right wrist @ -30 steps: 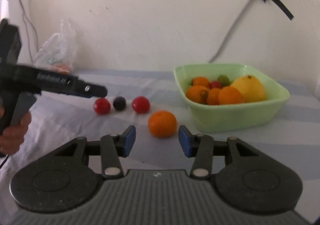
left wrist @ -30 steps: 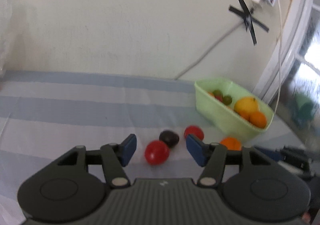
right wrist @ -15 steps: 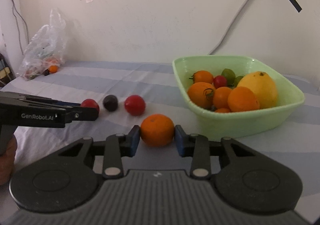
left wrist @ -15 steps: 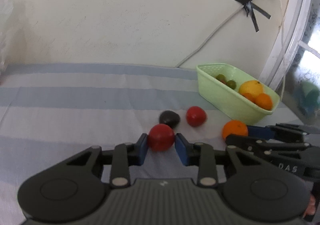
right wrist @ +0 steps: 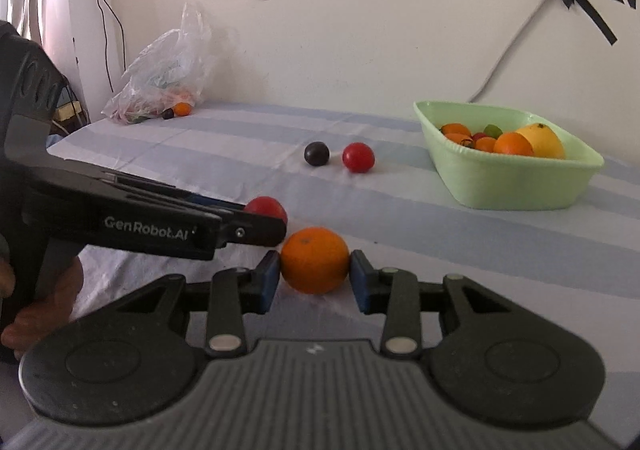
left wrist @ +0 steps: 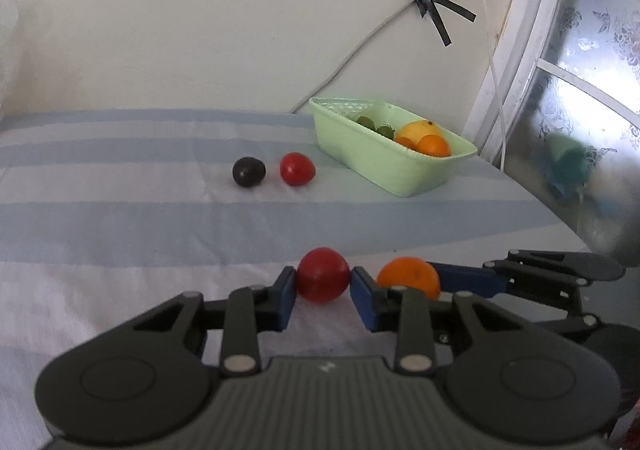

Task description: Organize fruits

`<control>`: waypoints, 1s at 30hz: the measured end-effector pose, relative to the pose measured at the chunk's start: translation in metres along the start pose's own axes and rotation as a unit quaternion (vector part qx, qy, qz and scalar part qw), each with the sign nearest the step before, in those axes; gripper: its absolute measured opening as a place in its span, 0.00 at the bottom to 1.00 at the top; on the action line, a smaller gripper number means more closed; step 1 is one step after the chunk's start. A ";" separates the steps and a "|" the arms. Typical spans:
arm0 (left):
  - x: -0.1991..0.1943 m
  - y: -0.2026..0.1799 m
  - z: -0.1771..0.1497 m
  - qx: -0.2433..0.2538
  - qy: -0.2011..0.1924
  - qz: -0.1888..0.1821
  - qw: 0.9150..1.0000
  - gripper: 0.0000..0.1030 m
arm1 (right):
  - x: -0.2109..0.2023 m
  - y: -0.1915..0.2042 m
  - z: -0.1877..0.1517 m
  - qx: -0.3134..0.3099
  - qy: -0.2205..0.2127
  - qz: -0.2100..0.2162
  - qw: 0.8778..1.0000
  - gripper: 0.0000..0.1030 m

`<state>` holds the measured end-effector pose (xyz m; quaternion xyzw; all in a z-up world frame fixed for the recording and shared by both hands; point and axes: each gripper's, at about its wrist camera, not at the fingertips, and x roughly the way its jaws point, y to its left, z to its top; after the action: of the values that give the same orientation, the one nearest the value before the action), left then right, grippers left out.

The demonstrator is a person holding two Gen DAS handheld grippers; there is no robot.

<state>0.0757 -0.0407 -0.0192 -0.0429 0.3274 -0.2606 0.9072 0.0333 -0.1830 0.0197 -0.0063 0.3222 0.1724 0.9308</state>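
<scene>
Left hand-held gripper (left wrist: 323,284) | round glossy tomato (left wrist: 323,275) (clamped) | striped cloth (left wrist: 120,234)

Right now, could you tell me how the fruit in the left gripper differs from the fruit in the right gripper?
The left gripper is shut on a red tomato; the right gripper holds an orange, its jaws opening slightly. The tomato is glossy and smaller; the orange is matte, dimpled and larger. Both are round, pinched between blue pads, side by side, short of the green bowl.

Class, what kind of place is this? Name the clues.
Probably a room in a home: a striped cloth over a table or bed, a taped cable on the wall, a window.
</scene>
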 end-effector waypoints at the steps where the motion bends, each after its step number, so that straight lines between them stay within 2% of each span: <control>1: 0.000 0.000 0.000 -0.001 -0.002 0.003 1.000 0.30 | 0.002 0.001 0.000 -0.004 0.003 -0.001 1.000 0.43; 8: 0.001 0.001 0.000 -0.002 -0.006 0.008 1.000 0.31 | 0.005 0.012 -0.002 -0.031 -0.001 -0.016 0.999 0.46; 12: 0.001 -0.001 -0.002 0.003 -0.007 0.010 1.000 0.39 | 0.003 0.014 -0.003 -0.040 -0.004 -0.025 0.999 0.46; 30: -0.001 0.000 -0.003 -0.002 -0.012 0.013 1.000 0.42 | 0.005 0.011 -0.003 -0.029 0.010 -0.019 0.999 0.48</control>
<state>0.0733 -0.0402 -0.0208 -0.0437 0.3178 -0.2479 0.9141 0.0316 -0.1714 0.0152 -0.0409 0.3264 0.1640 0.9300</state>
